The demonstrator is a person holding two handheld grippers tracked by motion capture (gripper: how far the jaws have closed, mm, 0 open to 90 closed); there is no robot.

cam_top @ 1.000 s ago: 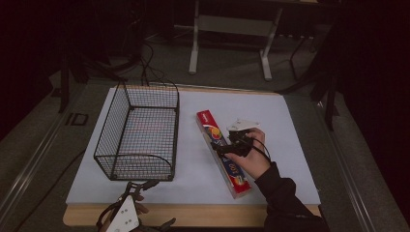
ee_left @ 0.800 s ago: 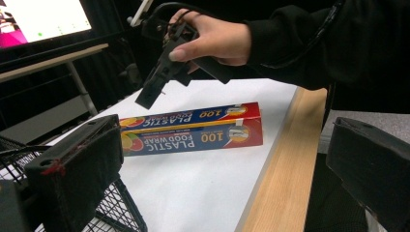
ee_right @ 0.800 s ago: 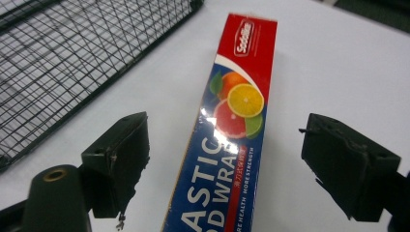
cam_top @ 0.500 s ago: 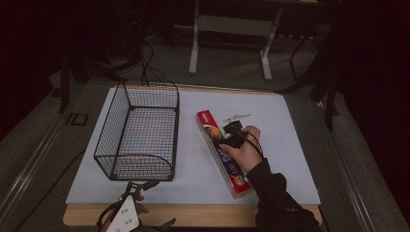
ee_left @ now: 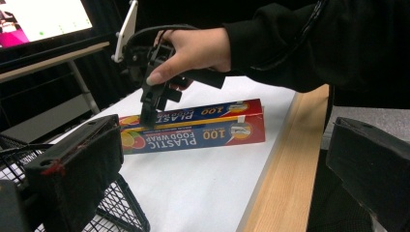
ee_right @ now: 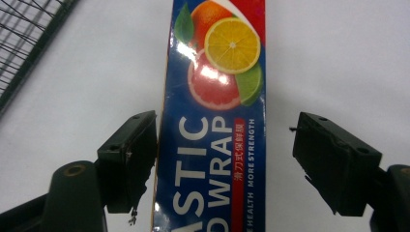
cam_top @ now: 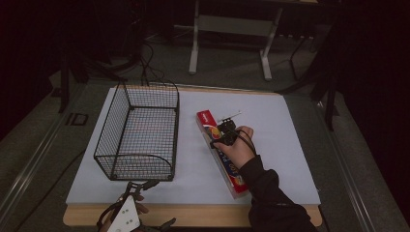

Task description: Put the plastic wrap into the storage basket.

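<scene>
wire basket [cam_top: 138, 137]: empty, left on white mat [cam_top: 285, 125] | metal stand [cam_top: 232, 34]: behind table

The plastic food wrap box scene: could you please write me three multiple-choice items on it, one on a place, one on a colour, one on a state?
1. Where does the plastic food wrap box lie?
A. inside the wire basket
B. on the white table sheet, right of the wire basket
C. on the floor

2. What colour is the wire basket?
A. black
B. yellow
C. white

3. How does the right gripper stand?
A. shut far from the box
B. astride the box, one side gapped
C. holding the basket

Answers: 1 B, the high view shows it beside the basket; 2 A, its wires are black; 3 B, the right gripper view shows a gap at one jaw.
</scene>
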